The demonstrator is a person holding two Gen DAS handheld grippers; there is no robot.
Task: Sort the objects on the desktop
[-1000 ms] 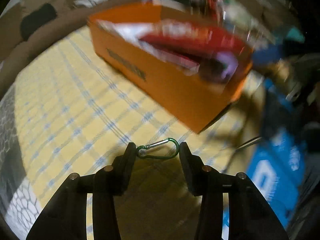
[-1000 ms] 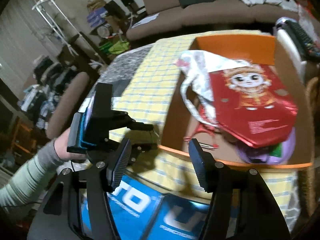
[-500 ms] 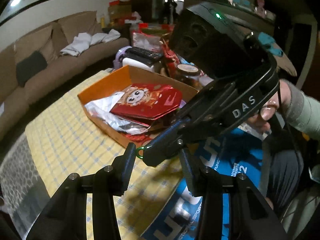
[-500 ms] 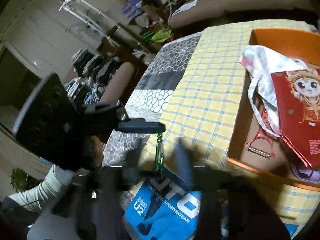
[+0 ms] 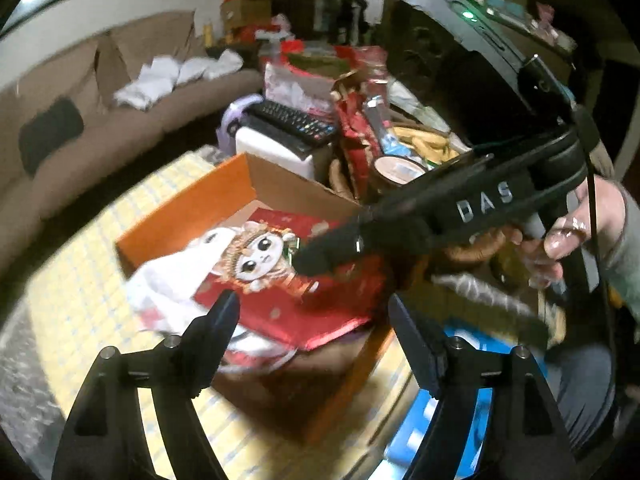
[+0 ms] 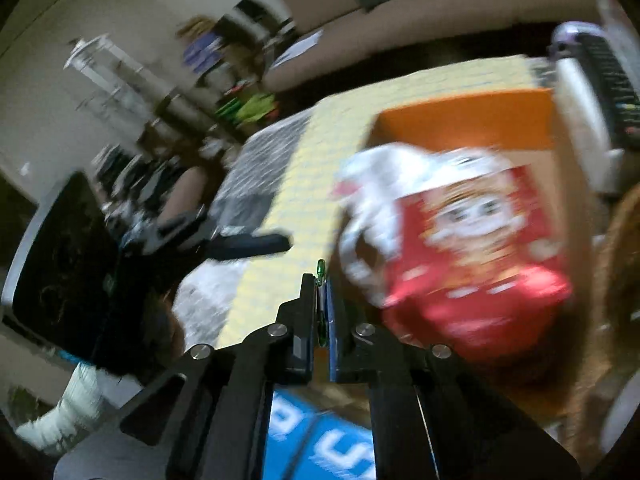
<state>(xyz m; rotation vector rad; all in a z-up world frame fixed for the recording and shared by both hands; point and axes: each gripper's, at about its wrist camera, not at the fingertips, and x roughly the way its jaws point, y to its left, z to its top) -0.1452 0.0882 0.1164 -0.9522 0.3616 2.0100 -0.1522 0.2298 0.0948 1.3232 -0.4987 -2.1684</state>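
My right gripper (image 6: 320, 280) is shut on a small green carabiner (image 6: 321, 268), whose tip sticks out past the pads. It hangs near the front left corner of the orange cardboard box (image 6: 460, 120). In the left wrist view the right gripper (image 5: 310, 260) reaches in from the right over the box (image 5: 180, 216), above a red cartoon gift bag (image 5: 320, 304). My left gripper (image 5: 312, 304) hovers above the box with its jaws opening and nothing between them. In the right wrist view one of its fingers (image 6: 256, 242) shows, apart from the carabiner.
The box sits on a yellow checked tablecloth (image 5: 72, 280). Behind it stand a white box with a remote control (image 5: 292, 120), a jar (image 5: 396, 168) and piled packets. A blue printed bag (image 5: 460, 420) lies at the near right. A brown sofa (image 5: 80, 120) runs along the back.
The carabiner went from my left gripper to my right, which shut on it. My left gripper let go, spread and rose over the box. The right gripper swung towards the box.
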